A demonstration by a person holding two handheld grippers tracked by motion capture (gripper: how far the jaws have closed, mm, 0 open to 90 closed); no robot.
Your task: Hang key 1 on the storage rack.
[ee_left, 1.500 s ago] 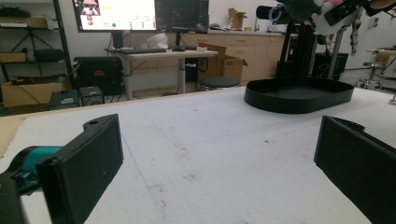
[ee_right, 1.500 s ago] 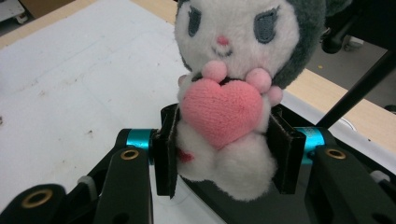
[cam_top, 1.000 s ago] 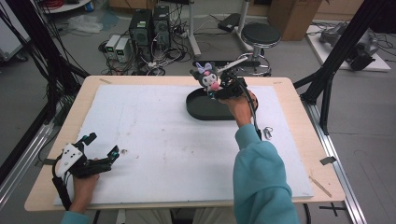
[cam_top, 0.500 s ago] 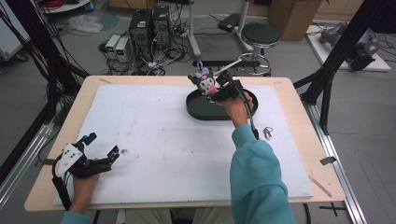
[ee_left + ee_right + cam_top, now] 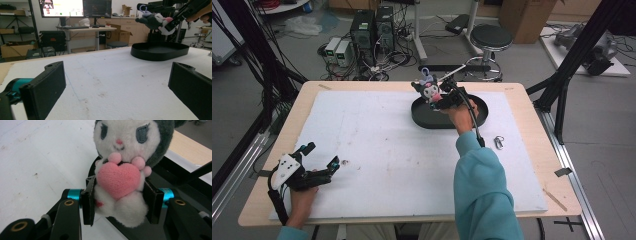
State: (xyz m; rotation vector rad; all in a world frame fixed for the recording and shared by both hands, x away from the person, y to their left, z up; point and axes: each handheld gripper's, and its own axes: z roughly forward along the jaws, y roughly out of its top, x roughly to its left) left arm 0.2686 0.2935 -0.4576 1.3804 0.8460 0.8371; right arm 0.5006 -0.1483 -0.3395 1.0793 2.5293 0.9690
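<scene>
At the near left corner of the table [image 5: 532, 107], the left gripper [image 5: 319, 161] rests low over the white mat [image 5: 377, 145], held by the person's left hand [image 5: 301, 197]. Its two black jaws stand wide apart with nothing between them; the left gripper view looks out between them across the stained mat. A small dark speck [image 5: 344, 161] lies on the mat just beside the jaw tips.

A teal sleeve [image 5: 482, 190] reaches up from the near edge toward the far side. Near the right edge of the mat, just beside that arm, lies a small metal clip [image 5: 499, 142].

Toward the far edge, right of the middle, sits a shallow black oval tray [image 5: 479, 112]. The right gripper [image 5: 434, 97] is held above the tray's left end, its jaws closed on the sides of a plush toy [image 5: 125, 170]. The toy has a white face, a dark grey hood and a pink heart against its chest, and the pads [image 5: 88, 200] press into its white body on both sides. In the left gripper view the toy [image 5: 155, 21] hangs clear above the tray [image 5: 160, 51], not touching it.

Beyond the table, a round black stool [image 5: 491, 37] and computer boxes [image 5: 372, 27] stand on the floor.
</scene>
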